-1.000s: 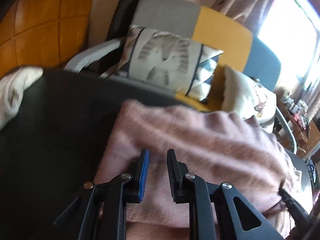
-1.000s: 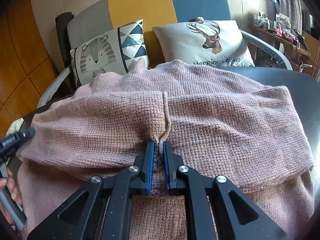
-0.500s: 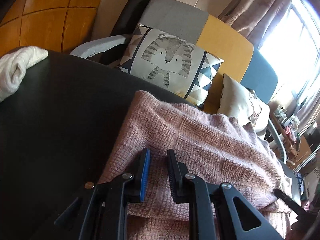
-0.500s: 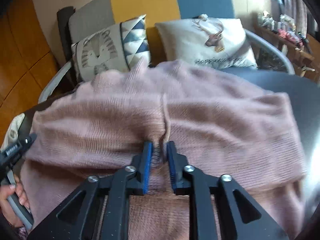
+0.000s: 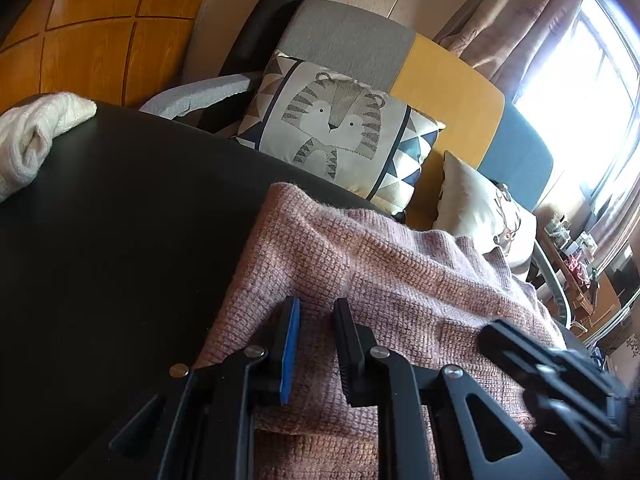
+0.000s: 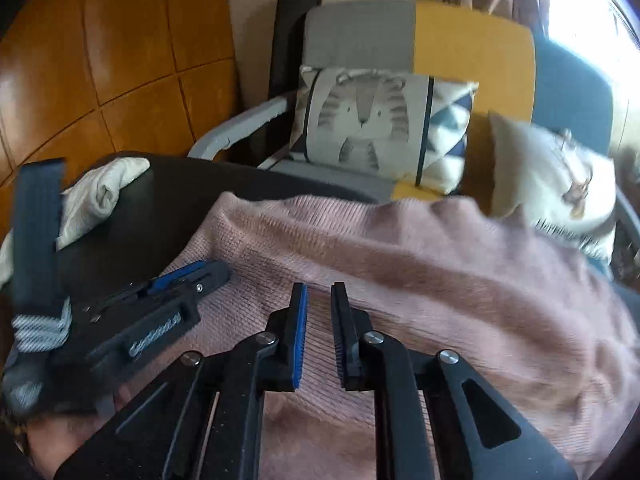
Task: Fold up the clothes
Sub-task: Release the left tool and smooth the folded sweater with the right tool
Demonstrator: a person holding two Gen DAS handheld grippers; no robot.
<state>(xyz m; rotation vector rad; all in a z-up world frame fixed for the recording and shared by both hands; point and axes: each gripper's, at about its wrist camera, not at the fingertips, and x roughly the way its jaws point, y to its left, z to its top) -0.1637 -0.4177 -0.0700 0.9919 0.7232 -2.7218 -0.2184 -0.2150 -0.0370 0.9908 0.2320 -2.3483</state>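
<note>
Left wrist view shows the dusty-pink waffle-knit sweater (image 5: 400, 280) lying on the black tabletop (image 5: 120, 240), one layer already doubled over another, so a first fold looks made. Left tongs (image 5: 316, 344) hover above its near-left edge, parted and holding nothing. Right tongs (image 6: 319, 332) hang over the middle of the knit, likewise parted and empty. Further folds and squaring up seem left. A rolled cream-white cloth (image 6: 100, 196) sits well apart at the tabletop's far left.
</note>
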